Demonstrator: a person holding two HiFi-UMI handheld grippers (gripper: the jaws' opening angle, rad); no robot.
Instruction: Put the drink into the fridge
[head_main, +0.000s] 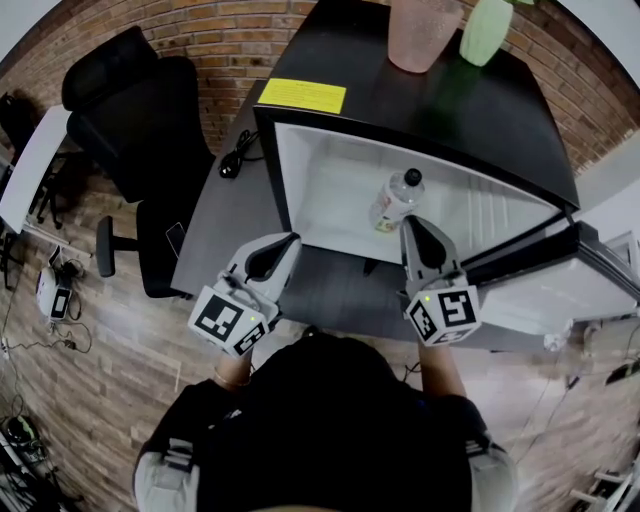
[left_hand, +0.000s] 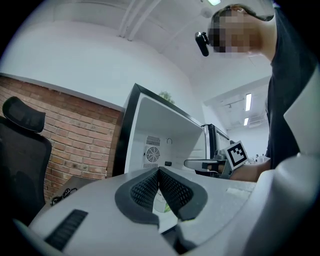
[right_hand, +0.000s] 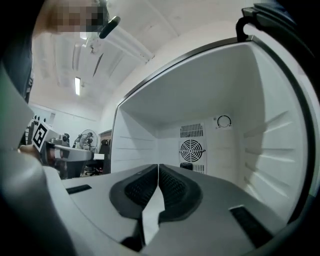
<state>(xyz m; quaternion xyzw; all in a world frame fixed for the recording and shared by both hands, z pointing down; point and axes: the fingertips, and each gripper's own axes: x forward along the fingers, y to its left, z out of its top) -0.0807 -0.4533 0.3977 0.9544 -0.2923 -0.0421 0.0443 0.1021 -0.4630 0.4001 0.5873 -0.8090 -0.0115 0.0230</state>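
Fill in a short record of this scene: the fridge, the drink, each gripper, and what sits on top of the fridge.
fridge: on a dark table, door open at the head view's right
bottle: standing inside the fridge, free of both grippers
left gripper: jaws together, empty, in front of the fridge
right gripper: jaws together, empty, at the fridge mouth near the bottle
on top of fridge: pink container, green object, yellow label
beside table: black chair
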